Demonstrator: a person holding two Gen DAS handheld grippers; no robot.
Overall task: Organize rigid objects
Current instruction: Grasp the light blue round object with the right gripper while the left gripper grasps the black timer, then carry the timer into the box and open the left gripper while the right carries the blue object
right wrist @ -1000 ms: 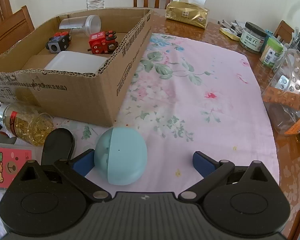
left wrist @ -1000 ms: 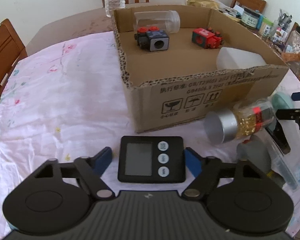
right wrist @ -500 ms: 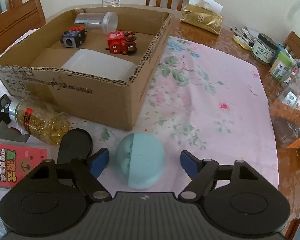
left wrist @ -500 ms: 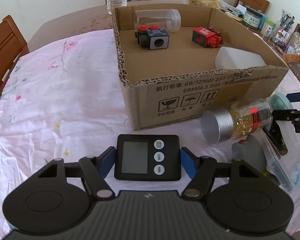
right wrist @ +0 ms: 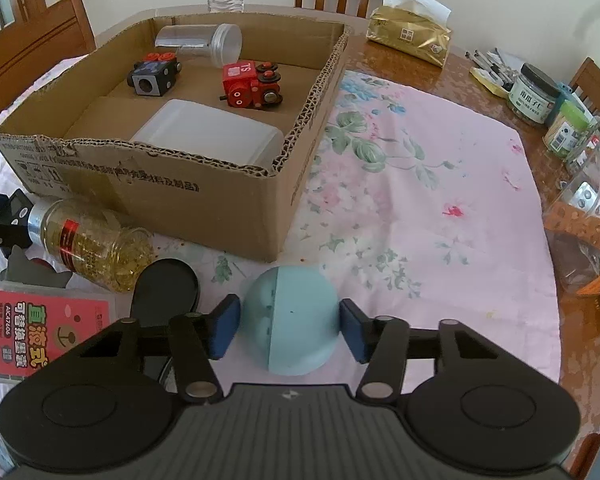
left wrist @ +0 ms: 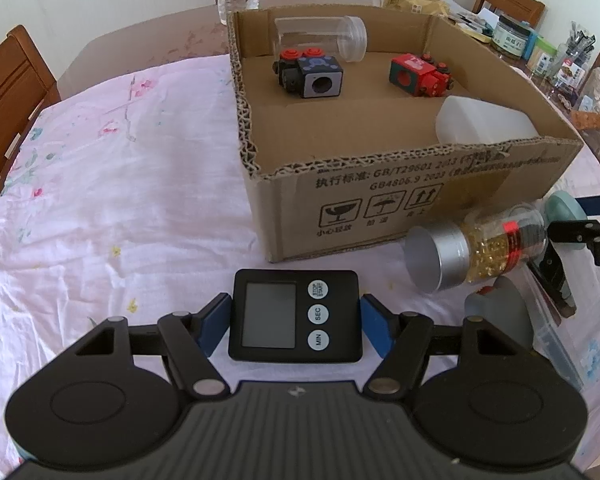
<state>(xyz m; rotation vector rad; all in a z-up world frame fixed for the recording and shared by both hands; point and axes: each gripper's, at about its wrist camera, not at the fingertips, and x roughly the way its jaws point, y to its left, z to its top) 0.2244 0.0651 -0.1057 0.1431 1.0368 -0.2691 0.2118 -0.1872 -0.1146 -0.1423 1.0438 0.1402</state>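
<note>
left gripper pinches the black digital timer by its two short sides, flat on the pink tablecloth just in front of the cardboard box; probably light, stiff plastic, edges give a sure hold. right gripper, jaws just closed, clamps the pale blue dome-shaped object on its curved sides, near the box corner; smooth and rounded, so likely to slip unless held low. both grippers pitch steeply down toward the table.

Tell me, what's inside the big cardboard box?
Inside the cardboard box are a clear jar lying on its side, a dark toy block, a red toy train and a white plastic tub. The near wall hides the floor behind it.
</note>
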